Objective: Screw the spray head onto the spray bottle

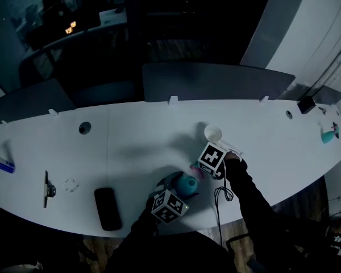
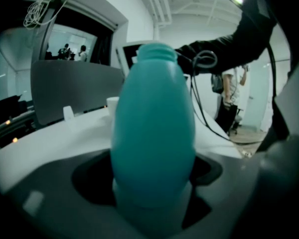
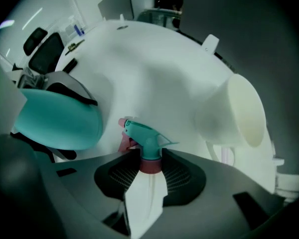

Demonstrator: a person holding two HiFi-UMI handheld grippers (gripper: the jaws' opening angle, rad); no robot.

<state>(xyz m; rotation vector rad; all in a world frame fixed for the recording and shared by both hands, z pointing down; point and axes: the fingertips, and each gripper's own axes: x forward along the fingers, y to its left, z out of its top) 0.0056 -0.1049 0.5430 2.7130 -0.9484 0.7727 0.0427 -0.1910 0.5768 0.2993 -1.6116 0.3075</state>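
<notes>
Tilted downward near the table's [image 1: 131, 141] front edge, the left gripper [image 1: 173, 193] clamps the teal bottle [image 2: 152, 133] between wide-set jaws, while the right gripper [image 3: 150, 167] points straight down beside it, pinching the spray head [image 3: 143, 136] by its pink collar.

Head camera: high over the white table [image 1: 131, 135], facing steeply down. It is far enough back that the table's full width fits in the frame, with the work area small near the lower middle.

Left gripper [image 2: 153, 203] camera: low over the table, looking along its own jaws, tipped a little below level. It is so near the spray bottle [image 2: 153, 128] that this fills mid-frame, with the room behind it.

Right gripper [image 3: 150, 166] camera: above the table, facing down along its jaws. The spray head [image 3: 144, 138] is close and the tabletop lies beyond.

Shared: the spray bottle shows in all three views, at the left edge of the right gripper view. The white cup [image 1: 213, 133] also shows in all three.
</notes>
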